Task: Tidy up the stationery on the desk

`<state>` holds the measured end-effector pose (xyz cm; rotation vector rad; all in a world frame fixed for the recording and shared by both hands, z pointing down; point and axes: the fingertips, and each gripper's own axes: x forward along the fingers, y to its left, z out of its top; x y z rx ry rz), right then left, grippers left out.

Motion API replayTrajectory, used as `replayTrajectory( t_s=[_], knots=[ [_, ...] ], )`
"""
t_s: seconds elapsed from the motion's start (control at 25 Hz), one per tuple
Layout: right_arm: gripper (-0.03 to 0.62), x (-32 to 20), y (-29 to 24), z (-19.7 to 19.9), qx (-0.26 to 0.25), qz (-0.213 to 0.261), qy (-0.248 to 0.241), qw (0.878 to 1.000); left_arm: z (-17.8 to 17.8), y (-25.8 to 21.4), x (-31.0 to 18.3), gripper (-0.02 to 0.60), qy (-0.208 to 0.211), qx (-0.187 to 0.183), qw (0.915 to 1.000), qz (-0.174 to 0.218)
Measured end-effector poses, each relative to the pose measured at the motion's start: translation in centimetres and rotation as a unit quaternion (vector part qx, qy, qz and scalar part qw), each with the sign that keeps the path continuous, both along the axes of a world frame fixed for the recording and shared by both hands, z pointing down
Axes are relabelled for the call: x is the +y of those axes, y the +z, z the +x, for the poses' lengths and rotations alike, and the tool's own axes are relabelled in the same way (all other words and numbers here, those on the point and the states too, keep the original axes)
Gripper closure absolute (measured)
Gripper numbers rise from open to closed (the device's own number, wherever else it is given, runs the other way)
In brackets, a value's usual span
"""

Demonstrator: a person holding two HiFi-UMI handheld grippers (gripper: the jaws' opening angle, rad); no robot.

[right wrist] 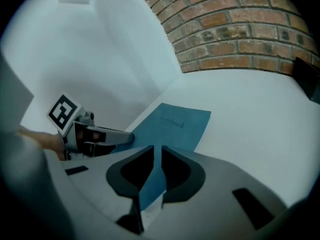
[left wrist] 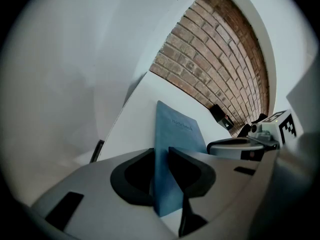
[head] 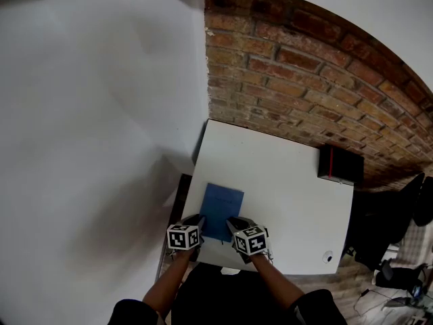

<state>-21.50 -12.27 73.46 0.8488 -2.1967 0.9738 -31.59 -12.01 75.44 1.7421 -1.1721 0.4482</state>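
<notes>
This looks like a plain office or studio workroom. A bare square white surface point(head: 291, 188) stands pushed into the corner where a smooth white plaster wall point(head: 101, 114) meets a rough exposed red brick wall point(head: 304, 80). Desk things lie on it: a thin blue notebook point(head: 221, 208) with the word "notebook" printed on its cover, and a black box with a red edge point(head: 340, 164) at the far corner by the bricks. To the right of the surface hang dark garments or bags point(head: 396, 212), and below them pale gear and cables point(head: 399, 293) lie on the floor, too small to tell apart.
</notes>
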Motion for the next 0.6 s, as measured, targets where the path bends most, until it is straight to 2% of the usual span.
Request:
replayTrajectory(
  t_s=[0.24, 0.44, 0.6],
  knots=[
    [0.533, 0.0, 1.2, 0.0, 0.042, -0.004, -0.018, 0.999, -0.2, 0.0, -0.1, 0.494, 0.011, -0.014, 0.9998, 0.003],
    [0.542, 0.2, 2.0, 0.4, 0.054, -0.013, -0.019, 0.998, -0.4, 0.1, 0.2, 0.494, 0.022, -0.026, 0.9994, -0.001],
    [0.556, 0.0, 2.0, 0.4, 0.054, -0.015, -0.020, 0.998, -1.4, -0.4, 0.1, 0.497, 0.021, -0.058, 0.9980, 0.015]
  ],
)
